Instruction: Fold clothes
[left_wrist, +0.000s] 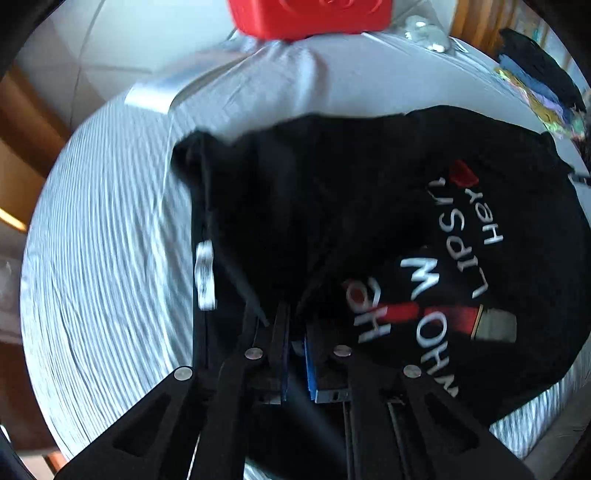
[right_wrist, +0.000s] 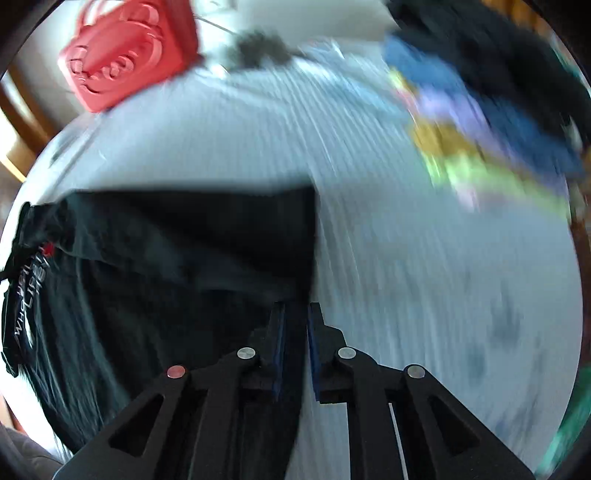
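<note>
A black T-shirt (left_wrist: 332, 206) with white and red lettering lies partly folded on a striped white sheet (left_wrist: 110, 240). My left gripper (left_wrist: 295, 314) is shut on a fold of the shirt's fabric, near the printed text. In the right wrist view the same shirt (right_wrist: 166, 258) fills the left half. My right gripper (right_wrist: 295, 314) is shut on the shirt's edge near its right corner. Both views are motion blurred.
A red plastic stool (left_wrist: 310, 14) stands beyond the sheet's far edge; it also shows in the right wrist view (right_wrist: 129, 51). A pile of coloured clothes (right_wrist: 480, 122) lies at the far right, also seen in the left wrist view (left_wrist: 535, 85).
</note>
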